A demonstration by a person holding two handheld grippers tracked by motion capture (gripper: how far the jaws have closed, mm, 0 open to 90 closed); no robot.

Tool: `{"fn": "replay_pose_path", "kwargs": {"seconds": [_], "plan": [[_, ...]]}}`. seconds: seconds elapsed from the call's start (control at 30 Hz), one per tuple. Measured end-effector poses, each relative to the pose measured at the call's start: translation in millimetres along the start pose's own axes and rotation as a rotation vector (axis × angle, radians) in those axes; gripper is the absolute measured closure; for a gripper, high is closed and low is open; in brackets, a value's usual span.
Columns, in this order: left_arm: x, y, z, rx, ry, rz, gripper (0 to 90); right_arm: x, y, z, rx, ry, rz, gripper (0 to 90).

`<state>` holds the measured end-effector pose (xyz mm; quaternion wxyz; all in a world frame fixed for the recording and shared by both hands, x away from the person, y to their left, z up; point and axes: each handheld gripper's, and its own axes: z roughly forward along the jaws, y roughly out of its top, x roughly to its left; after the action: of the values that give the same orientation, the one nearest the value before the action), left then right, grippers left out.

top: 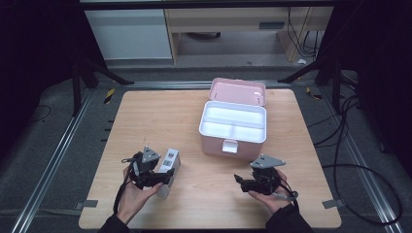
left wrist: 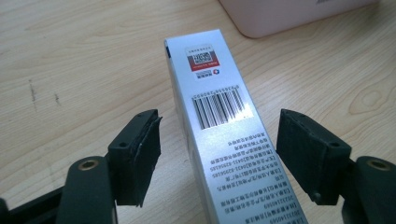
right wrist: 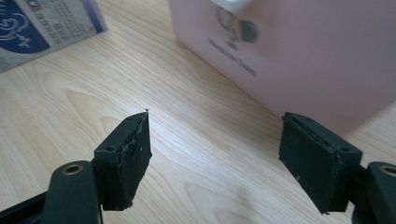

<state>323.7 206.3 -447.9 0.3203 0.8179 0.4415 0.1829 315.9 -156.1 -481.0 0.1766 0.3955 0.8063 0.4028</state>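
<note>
I take the pale wooden counter (top: 145,116) first, and on it the pink plastic storage case (top: 233,130), which serves as my landmark. It stands toward the far right part of the counter, its lid tipped up and back, its white inner tray showing compartments, and a white latch on the wall that faces me.

Nearer to me than the case and off to its left lies the silver rectangular cardboard carton (top: 168,167), flat on the wood and well apart from the case. In the left gripper view I read a barcode, a small red label and lines of fine print on its upper face (left wrist: 219,116), with a corner of the pink case beyond its far end.

My left gripper (left wrist: 219,156) sits at the near end of that carton. Its jaws are released: they stand wide on either side of the carton, and I see a gap of bare wood between each black pad and the carton's sides, so nothing is pinched.

My right gripper (right wrist: 215,161) is in front of the case, on the near side of its latch wall and a little to the right. Its jaws are likewise released and spread, with bare wood between them and the pink wall just ahead; a corner of the carton shows far off to the left.
</note>
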Motion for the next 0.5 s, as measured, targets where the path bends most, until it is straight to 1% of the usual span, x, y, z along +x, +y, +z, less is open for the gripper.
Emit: {"fn": "replay_pose_path", "kwargs": {"seconds": [0.13,0.2,0.27,0.3,0.4,0.43,0.5], "plan": [[-2.6,3.1,8.4,0.029,0.0,0.008,32.4,-9.1,-4.9,-4.7,0.002,-0.02,0.016,24.1],[-1.7,5.2,12.0,0.043,0.005,0.004,33.0,-10.9,-5.8,-5.9,0.003,-0.026,0.019,23.9],[0.1,7.2,15.8,0.063,0.003,-0.008,34.0,-12.9,-7.1,-7.0,0.007,-0.027,0.02,23.3],[1.5,8.2,18.3,0.078,-0.006,-0.023,34.0,-13.5,-7.6,-7.2,0.008,-0.028,0.02,23.2],[2.9,8.9,21.7,0.105,-0.024,-0.035,35.7,-16.1,-10.2,-7.8,0.019,-0.035,0.023,22.8],[3.4,9.3,22.4,0.11,-0.039,-0.045,36.7,-16.5,-10.6,-7.8,0.022,-0.036,0.026,22.7],[3.5,9.8,22.1,0.112,-0.037,-0.044,41.2,-17.7,-10.9,-7.2,0.023,-0.039,0.023,22.7]]}}
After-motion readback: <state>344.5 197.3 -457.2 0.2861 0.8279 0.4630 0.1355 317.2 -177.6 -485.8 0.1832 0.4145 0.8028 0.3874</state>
